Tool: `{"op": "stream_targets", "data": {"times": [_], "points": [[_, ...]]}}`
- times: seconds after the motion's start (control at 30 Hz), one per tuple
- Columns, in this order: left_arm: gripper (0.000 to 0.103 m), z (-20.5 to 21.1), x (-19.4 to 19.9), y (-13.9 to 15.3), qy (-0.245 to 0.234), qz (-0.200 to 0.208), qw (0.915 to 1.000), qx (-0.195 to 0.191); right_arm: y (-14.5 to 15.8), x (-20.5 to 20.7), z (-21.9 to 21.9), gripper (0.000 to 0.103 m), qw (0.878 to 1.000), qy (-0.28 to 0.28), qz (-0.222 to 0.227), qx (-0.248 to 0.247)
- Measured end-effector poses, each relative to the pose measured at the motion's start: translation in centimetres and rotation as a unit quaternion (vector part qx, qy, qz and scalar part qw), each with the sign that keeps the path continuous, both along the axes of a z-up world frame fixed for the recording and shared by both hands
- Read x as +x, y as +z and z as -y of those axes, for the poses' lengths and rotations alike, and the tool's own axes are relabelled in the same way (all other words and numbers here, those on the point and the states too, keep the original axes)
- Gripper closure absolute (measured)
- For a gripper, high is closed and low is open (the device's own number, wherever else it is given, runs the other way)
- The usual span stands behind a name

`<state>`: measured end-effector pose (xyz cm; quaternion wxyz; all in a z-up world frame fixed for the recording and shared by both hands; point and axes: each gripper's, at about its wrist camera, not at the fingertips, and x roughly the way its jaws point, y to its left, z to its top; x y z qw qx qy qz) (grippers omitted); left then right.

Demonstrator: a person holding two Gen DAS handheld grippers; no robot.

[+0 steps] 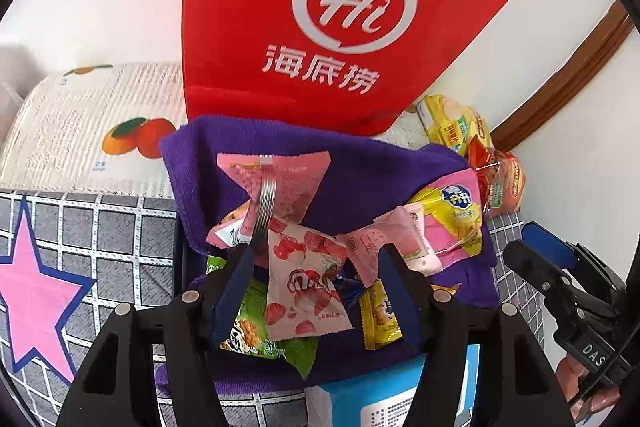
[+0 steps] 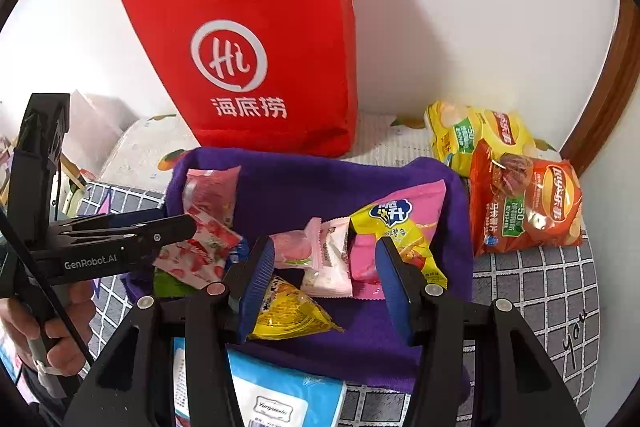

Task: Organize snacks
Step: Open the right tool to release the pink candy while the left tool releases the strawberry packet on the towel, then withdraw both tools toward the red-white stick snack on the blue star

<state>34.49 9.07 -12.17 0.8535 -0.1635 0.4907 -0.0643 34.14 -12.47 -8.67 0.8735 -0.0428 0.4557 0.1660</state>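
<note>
Snacks (image 2: 320, 255) lie heaped in the hollow of a purple cloth (image 2: 304, 187), in the middle of a grey checked cover (image 1: 100, 267).

At the far left, that cover bears a pink star (image 1: 36, 307), and beyond it lies a mat printed with oranges (image 1: 80, 131). A hand (image 2: 60, 319) grips the left hand-held gripper (image 1: 318, 287), which hangs tilted down over the left part of the heap. Its jaws stand apart and released. A strawberry packet (image 1: 304, 291) lies loose between them, with neither pad pressing on it, and a green packet (image 1: 256, 339) lies under it.

Behind the cloth, a red bag (image 2: 260, 67) with a white "Hi" logo stands against the white wall. At the near edge lies a blue-and-white pack (image 2: 288, 395).

The right hand-held gripper (image 2: 326, 283) points down over the middle of the heap, released too. A yellow triangular packet (image 2: 288, 311) lies just beside its left finger, and small pink packets (image 2: 328, 259) lie between the fingers, ungripped. A pink-and-yellow packet (image 2: 400, 227) lies further back.

Off the cloth on the far right, a yellow chip bag (image 2: 476, 135) and an orange chip bag (image 2: 524, 203) rest touching each other near the wall.
</note>
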Motion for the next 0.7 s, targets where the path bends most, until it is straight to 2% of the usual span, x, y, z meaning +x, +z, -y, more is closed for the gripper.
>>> {"op": "stream_targets", "data": {"times": [0.13, 0.27, 0.57, 0.7], "points": [[0.041, 0.1, -0.8, 1.3, 0.0, 0.015, 0.9999, 0.007, 1.5, -1.5, -0.2, 0.05, 1.0, 0.001, 0.014, 0.007], [0.041, 0.3, -1.7, 2.7, 0.004, 0.031, 0.9991, 0.028, 1.9, -3.4, 0.2, 0.048, 1.0, -0.002, 0.006, 0.026], [0.041, 2.7, -4.6, 6.1, -0.021, 0.074, 0.9959, 0.047, -0.2, -11.4, 1.3, 0.048, 0.999, 0.002, -0.027, 0.035], [0.041, 3.2, -6.6, 6.4, -0.029, 0.074, 0.9955, 0.052, -1.2, -14.7, 0.9, 0.049, 0.998, 0.021, -0.034, 0.048]]}}
